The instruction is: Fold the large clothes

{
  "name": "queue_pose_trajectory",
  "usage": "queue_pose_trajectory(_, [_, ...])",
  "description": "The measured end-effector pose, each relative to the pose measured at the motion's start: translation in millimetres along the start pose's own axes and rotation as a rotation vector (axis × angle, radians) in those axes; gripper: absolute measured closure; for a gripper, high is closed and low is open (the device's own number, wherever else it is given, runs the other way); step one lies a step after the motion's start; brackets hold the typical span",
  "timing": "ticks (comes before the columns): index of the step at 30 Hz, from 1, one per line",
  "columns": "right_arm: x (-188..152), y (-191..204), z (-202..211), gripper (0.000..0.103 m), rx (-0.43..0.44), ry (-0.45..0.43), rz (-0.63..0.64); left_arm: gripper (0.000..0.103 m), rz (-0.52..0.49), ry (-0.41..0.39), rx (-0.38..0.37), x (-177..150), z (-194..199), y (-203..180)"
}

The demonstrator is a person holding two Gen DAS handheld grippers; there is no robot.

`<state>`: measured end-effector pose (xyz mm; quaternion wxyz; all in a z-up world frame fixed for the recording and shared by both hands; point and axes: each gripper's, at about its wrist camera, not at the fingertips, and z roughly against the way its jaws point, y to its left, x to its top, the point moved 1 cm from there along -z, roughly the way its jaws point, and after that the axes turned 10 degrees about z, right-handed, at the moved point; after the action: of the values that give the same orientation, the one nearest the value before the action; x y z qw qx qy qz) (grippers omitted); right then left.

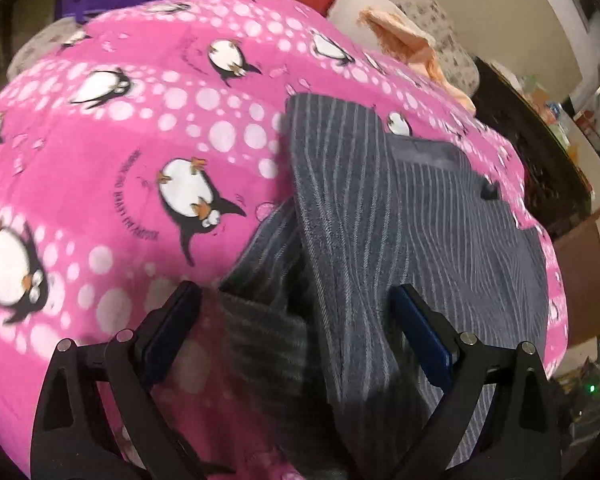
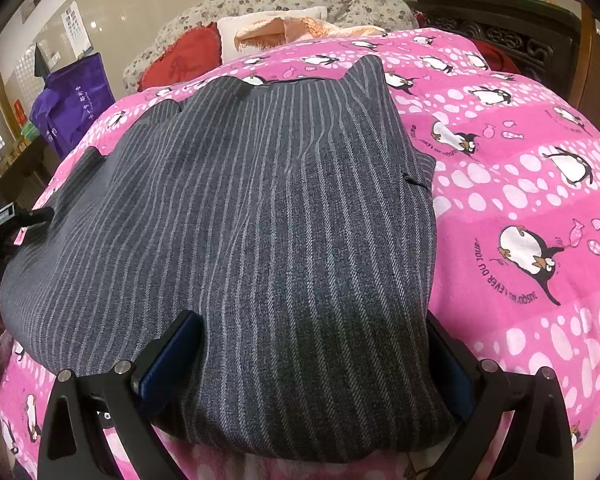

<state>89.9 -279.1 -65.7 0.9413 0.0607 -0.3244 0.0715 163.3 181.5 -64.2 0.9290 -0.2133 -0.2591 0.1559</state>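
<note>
Black gripper fingers frame the bottom of both wrist views, spread wide with grey cloth lying between them. Largest in view is the pink penguin blanket [image 2: 532,184], covering the bed and serving as the folding surface. On it lie the grey striped trousers [image 2: 260,220], already doubled over, waistband end far from the camera and a fold edge near it. The right gripper [image 2: 316,364] is released, jaws straddling the near fold, nothing pinched. The left gripper [image 1: 296,332] is likewise released, over a looser, bunched part of the trousers [image 1: 380,220] where one layer is twisted across another. A hand holding the other tool is glimpsed at the left edge of the right wrist view.

Judged step: the near edge is about to be pinched for the next fold. All layers should be caught at once, at matching corners, or the lower layer is likely to slip. The twisted section by the left side should be flattened first. Both edges are best lifted level and laid onto the waistband end, stripes kept straight. Pink blanket should not be pinched with it.
</note>
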Motion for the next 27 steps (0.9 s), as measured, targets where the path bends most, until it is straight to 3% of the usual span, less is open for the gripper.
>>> queue_pose_trajectory(2, [0.3, -0.4, -0.4, 0.000, 0.003, 0.000, 0.000, 0.006, -0.006, 0.023, -0.057, 3.6, 2.3, -3.6])
queue_pose_trajectory(5, [0.5, -0.7, -0.8, 0.000, 0.006, -0.002, -0.001, 0.016, -0.029, 0.096, -0.171, 2.4, 1.9, -14.3])
queue_pose_trajectory(7, [0.5, -0.7, -0.9, 0.000, 0.006, -0.002, -0.001, 0.021, -0.072, 0.115, -0.151, 0.6, -0.6, -20.8])
queue_pose_trajectory(8, [0.5, -0.7, -0.9, 0.000, 0.006, -0.002, -0.001, 0.028, -0.075, 0.121, -0.144, 0.8, -2.4, -20.0])
queue_pose_trajectory(9, [0.4, -0.6, -0.9, 0.000, 0.006, -0.002, -0.001, 0.036, -0.069, 0.121, -0.137, 1.3, -2.5, -17.5])
queue_pose_trajectory(12, [0.2, -0.4, -0.8, 0.000, 0.006, -0.002, -0.001, 0.043, -0.039, 0.138, -0.161, 5.2, -0.6, -5.9])
queue_pose_trajectory(16, [0.2, -0.4, -0.8, 0.000, 0.006, -0.002, -0.001, 0.043, -0.056, 0.184, -0.176, 1.9, -0.8, -2.9])
queue_pose_trajectory(20, [0.1, -0.5, -0.9, 0.000, 0.006, -0.002, -0.001, 0.032, -0.082, 0.204, -0.194, 1.4, -0.1, -5.5])
queue_pose_trajectory(25, [0.1, -0.5, -0.8, 0.000, 0.006, -0.002, -0.001, 0.032, -0.152, 0.189, -0.108, -0.4, -7.4, -23.3])
queue_pose_trajectory(27, [0.1, -0.5, -0.8, 0.000, 0.006, -0.002, 0.000, 0.042, -0.190, 0.184, -0.061, -3.9, -6.9, -26.6])
